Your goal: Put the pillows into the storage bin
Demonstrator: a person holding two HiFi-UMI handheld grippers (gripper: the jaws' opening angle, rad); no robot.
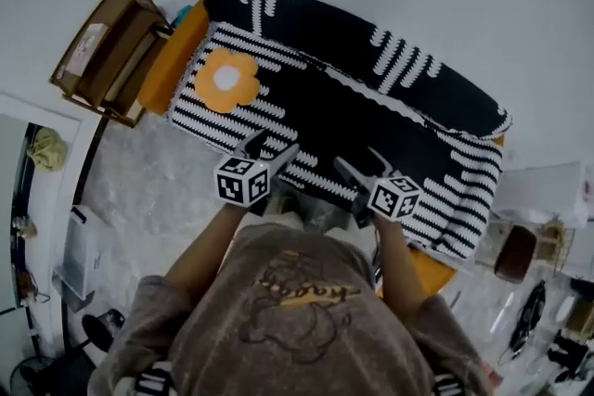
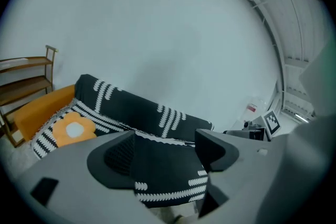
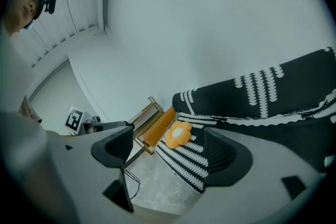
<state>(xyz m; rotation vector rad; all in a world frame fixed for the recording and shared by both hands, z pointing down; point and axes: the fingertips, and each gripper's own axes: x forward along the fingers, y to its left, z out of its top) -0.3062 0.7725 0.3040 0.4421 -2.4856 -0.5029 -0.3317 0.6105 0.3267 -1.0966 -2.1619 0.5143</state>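
**One flower pillow on the sofa, both claws spread and empty**

Head view: you face a sofa (image 1: pixel 371 42) draped in a black-and-white striped cover. One orange flower-shaped pillow (image 1: pixel 225 79) lies flat, face up, on the seat near the sofa's left end, by the orange armrest. It is about as wide as it is long, so it has no clear long axis, and its white centre faces up. Your left gripper (image 1: pixel 274 146) and right gripper (image 1: pixel 360 160) hover over the seat's front edge, well apart from the pillow, and both have their jaws spread. Your shoulders hide the floor just in front of the sofa. One wooden shelf (image 1: pixel 107 46) stands beside the left armrest.

Left gripper view: the left gripper (image 2: pixel 163 152) has its jaws apart with only the sofa cover behind them. The pillow (image 2: pixel 73 130) sits off to the left, outside the jaws. The shelf (image 2: pixel 26 81) is cut off at the edge.

Right gripper view: the right gripper (image 3: pixel 168 152) is likewise spread and holds nothing. The pillow (image 3: pixel 178 134) shows small and far between the jaws, with the shelf (image 3: pixel 144 118) just beyond it. The sofa's right end is cut off.
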